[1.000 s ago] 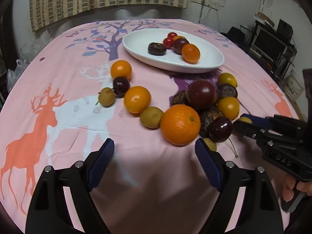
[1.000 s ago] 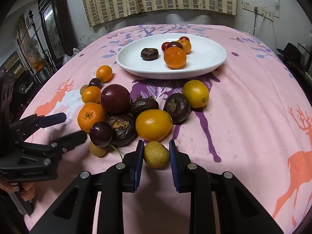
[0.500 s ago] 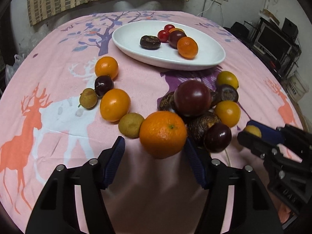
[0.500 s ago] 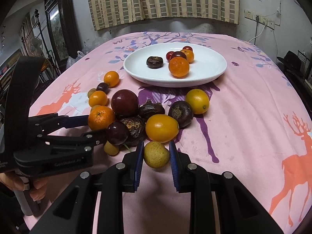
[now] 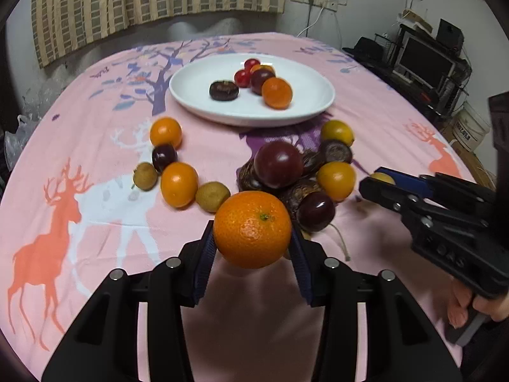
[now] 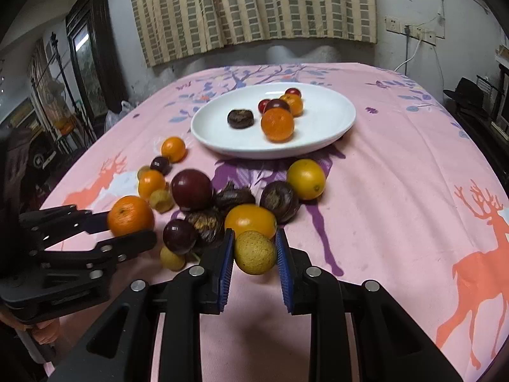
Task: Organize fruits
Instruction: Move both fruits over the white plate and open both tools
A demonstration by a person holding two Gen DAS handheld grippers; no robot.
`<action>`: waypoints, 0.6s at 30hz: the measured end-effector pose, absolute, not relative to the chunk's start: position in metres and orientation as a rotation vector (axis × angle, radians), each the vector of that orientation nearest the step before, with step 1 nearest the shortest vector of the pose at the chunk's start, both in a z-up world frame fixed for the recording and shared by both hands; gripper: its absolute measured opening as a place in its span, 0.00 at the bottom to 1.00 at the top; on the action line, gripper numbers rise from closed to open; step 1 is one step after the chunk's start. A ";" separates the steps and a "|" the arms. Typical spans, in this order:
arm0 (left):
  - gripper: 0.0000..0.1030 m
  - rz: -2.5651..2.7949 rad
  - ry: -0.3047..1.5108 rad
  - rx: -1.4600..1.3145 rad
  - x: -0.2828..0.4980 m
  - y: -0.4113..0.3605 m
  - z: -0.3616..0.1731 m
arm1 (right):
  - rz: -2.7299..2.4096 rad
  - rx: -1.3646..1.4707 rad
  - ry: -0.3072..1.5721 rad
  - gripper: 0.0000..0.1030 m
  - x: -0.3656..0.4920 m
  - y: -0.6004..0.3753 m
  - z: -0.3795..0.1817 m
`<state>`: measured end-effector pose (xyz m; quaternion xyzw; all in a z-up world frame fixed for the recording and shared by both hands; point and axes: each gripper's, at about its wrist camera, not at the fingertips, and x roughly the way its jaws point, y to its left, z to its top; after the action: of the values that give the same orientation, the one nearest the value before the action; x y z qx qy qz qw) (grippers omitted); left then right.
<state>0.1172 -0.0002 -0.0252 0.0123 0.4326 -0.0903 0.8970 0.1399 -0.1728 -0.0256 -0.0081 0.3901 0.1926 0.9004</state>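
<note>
While jaws grip fruit, a fruit pile (image 5: 296, 178) fronts the plate (image 5: 315, 108).

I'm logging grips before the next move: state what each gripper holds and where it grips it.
Left gripper, jaws closing, holds the orange by its two sides. Right gripper is shut on the small yellow-brown fruit, pads on its two sides.

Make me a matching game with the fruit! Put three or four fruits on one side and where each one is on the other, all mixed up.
Things:
1. big round orange tangerine
2. bumpy yellow-brown longan
3. flat dark brown water chestnut
4. big round dark purple plum

Places:
A. on the white oval plate
B. between the left gripper pads, which are closing
C. in the pile on the pink tablecloth
D. in the right gripper

Pairs: 1-B, 2-D, 3-A, 4-C
</note>
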 end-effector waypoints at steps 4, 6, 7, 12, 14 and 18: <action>0.42 -0.205 0.845 0.020 0.121 0.004 0.000 | 0.404 0.064 0.796 0.26 0.146 -0.180 -0.013; 0.42 -0.202 0.821 0.026 0.132 0.004 0.012 | 0.409 0.071 0.777 0.26 0.151 -0.177 -0.002; 0.42 -0.192 0.813 0.029 0.139 0.004 0.017 | 0.409 0.059 0.765 0.26 0.156 -0.174 0.005; 0.42 -0.161 0.805 0.016 0.187 0.000 0.021 | 0.398 0.021 0.725 0.26 0.191 -0.162 0.025; 0.42 -0.141 0.820 0.003 0.207 0.000 0.017 | 0.388 0.030 0.733 0.26 0.211 -0.160 0.025; 0.42 -0.107 0.864 -0.035 0.245 0.003 0.004 | 0.366 0.071 0.786 0.26 0.251 -0.162 0.009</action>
<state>0.2447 0.0028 0.0035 -0.0170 0.4186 -0.0518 0.9066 0.2506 -0.1622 0.0091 0.0346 0.3806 0.1773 0.9069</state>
